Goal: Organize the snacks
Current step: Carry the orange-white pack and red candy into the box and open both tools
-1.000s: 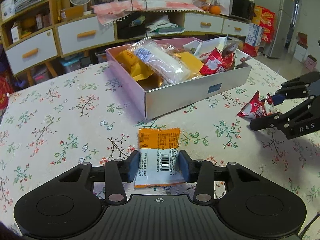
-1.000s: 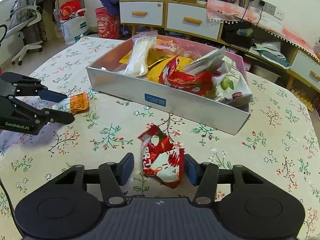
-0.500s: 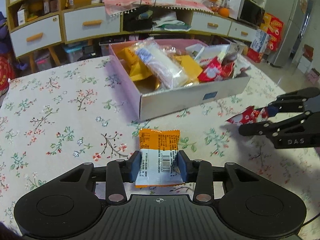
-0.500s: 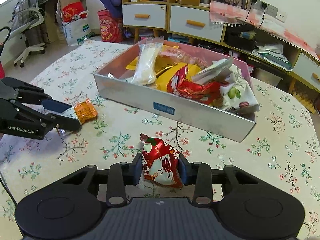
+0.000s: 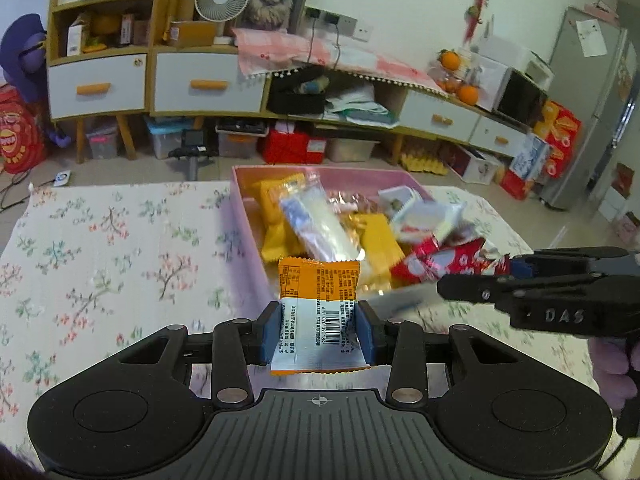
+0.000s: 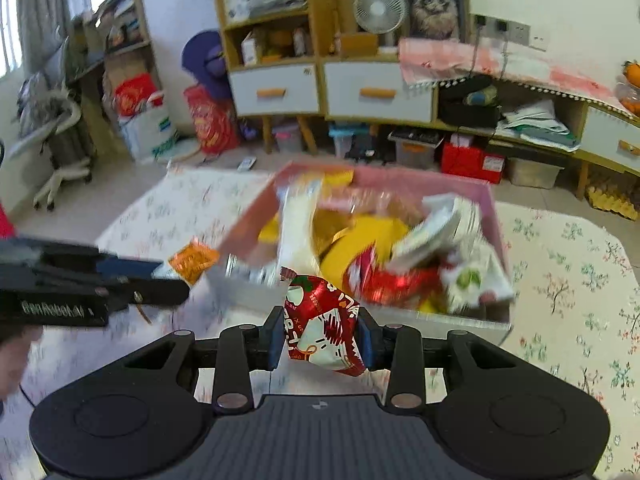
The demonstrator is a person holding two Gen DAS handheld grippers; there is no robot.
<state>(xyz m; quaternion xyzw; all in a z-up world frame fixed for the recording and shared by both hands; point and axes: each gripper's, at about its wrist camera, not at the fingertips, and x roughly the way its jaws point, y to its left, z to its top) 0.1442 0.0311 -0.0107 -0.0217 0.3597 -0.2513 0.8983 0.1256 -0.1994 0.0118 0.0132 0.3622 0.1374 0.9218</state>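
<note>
Fingers of the left gripper [image 5: 319, 334]: blue pads pinching an orange-and-white snack packet [image 5: 318, 312] by its white barcode end, orange end projecting forward past the tips, clear of the tablecloth. Fingers of the right gripper [image 6: 319, 338]: pads clamped on a red-and-white snack packet [image 6: 322, 322], its crimped top rising between and above the tips. Beyond both sets of tips: pink box [image 5: 244, 208], silver outside, holding yellow, clear, white and red packets, heaped and blurred. Right of the left fingers: the right gripper seen side-on, its red packet over the box's near corner. Left of the right fingers: the left gripper seen side-on, orange packet at its tip just beside the box's near-left corner. Beneath all: floral tablecloth [image 5: 104, 256]. Further out: wooden cabinet [image 6: 320, 88] with white drawers, small fan [image 6: 380, 10] on top.
</note>
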